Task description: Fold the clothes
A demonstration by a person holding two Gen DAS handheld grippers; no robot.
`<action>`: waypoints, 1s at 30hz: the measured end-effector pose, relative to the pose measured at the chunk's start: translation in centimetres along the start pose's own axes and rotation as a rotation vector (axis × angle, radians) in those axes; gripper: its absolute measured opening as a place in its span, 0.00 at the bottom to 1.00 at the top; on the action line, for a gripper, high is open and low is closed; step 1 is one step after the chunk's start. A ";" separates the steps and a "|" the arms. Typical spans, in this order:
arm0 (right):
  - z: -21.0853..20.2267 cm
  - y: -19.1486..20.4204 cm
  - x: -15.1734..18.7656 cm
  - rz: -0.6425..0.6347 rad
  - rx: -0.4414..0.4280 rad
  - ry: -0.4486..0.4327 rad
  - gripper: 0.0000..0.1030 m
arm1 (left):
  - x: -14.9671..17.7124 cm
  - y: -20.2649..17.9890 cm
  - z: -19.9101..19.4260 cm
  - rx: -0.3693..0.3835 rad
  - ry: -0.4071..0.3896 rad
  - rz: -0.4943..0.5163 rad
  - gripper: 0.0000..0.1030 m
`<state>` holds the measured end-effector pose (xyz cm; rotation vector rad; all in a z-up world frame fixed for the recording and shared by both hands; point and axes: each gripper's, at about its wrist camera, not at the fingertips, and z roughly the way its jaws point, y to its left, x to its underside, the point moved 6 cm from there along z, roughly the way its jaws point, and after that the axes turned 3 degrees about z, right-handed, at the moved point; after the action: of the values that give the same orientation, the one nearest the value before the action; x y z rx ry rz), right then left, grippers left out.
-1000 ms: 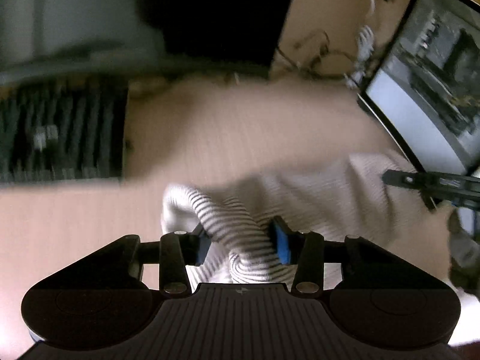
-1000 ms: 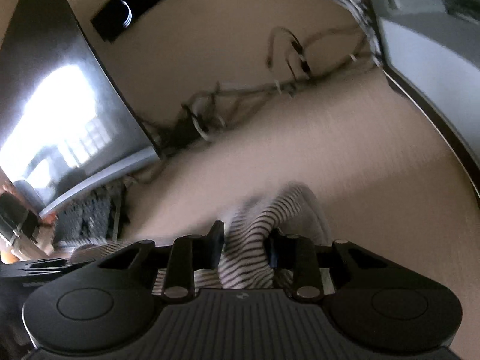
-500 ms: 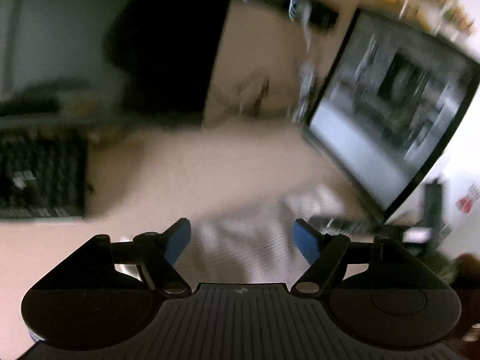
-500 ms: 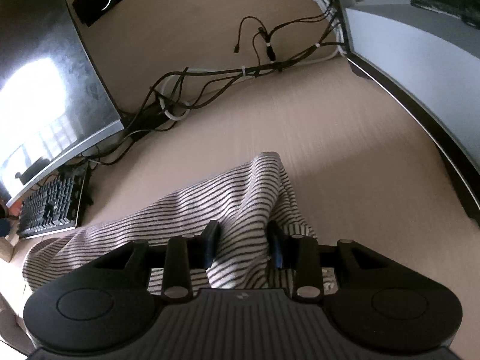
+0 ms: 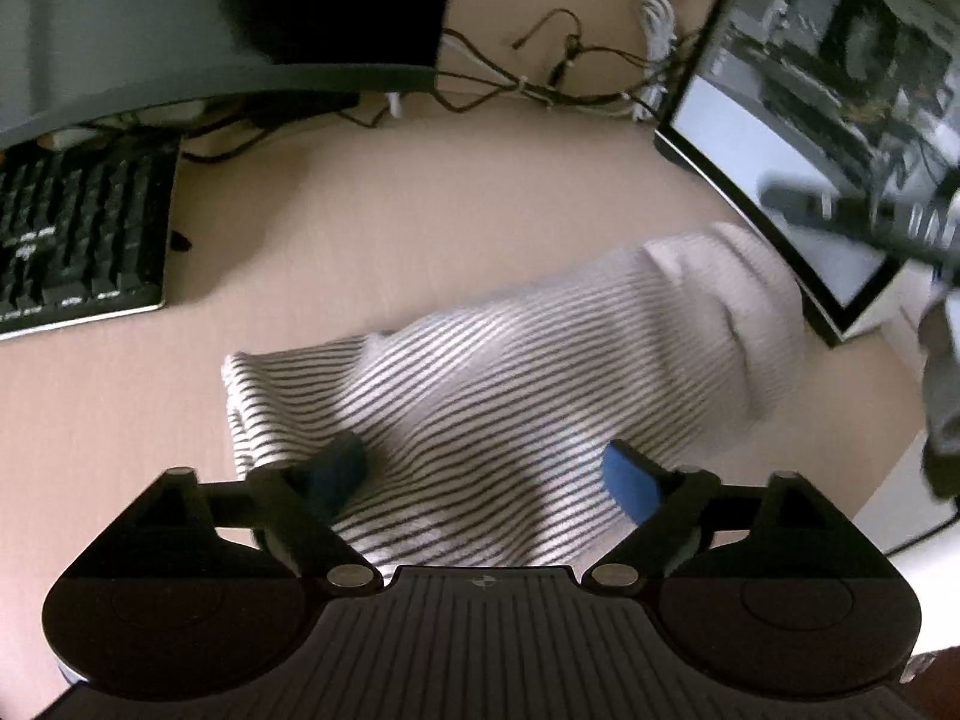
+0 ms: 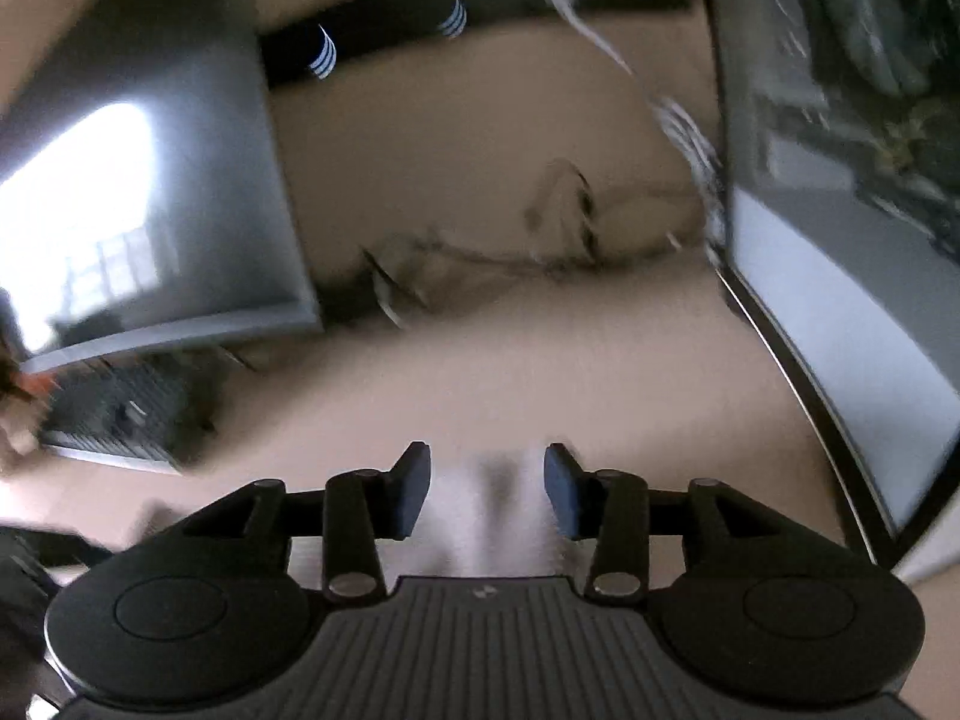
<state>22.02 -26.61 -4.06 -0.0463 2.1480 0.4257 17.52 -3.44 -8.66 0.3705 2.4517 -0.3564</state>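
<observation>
Shirt (image 5: 540, 372): striped, it is lying bunched on the desk (image 5: 390, 204) between two monitors, running from just under our left gripper (image 5: 486, 474) out toward the right monitor (image 5: 840, 90), where its far end is humped up near the screen's lower edge. We are holding the left gripper's jaws wide and they are opening further; the blue pads (image 5: 627, 477) are standing over the cloth on either side of a fold, clear of it, pinching nothing. In the right wrist view, our right gripper (image 6: 487, 489) is also opening its jaws; the pads (image 6: 561, 492) are standing apart with a pale, blurred strip of the shirt (image 6: 498, 516) showing in the gap below them, and they are not pressing on it. In the left view we are seeing the right gripper as a dark blurred bar in front of the right monitor. A keyboard (image 5: 78, 240) is sitting at the left under the left monitor (image 5: 180, 30), and cables (image 5: 540, 78) are trailing along the back of the desk. We cannot read any writing: the keys and the screen are too blurred, and each gripper body is showing only a small round emblem.
</observation>
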 end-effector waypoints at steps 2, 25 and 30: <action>0.6 1.0 0.1 0.015 -0.061 0.020 0.57 | 0.2 -0.3 0.0 -0.008 -0.001 0.020 0.91; 4.0 1.3 2.7 -0.184 -0.010 0.149 0.56 | -3.8 1.8 -2.4 0.100 -0.040 -0.104 0.82; 0.3 -0.3 1.6 -0.128 -0.011 0.163 0.57 | -1.0 0.3 -3.2 0.098 -0.001 -0.003 0.82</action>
<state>21.34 -26.56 -5.62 -0.2304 2.2867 0.3703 16.68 -2.24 -5.65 0.4081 2.4399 -0.4791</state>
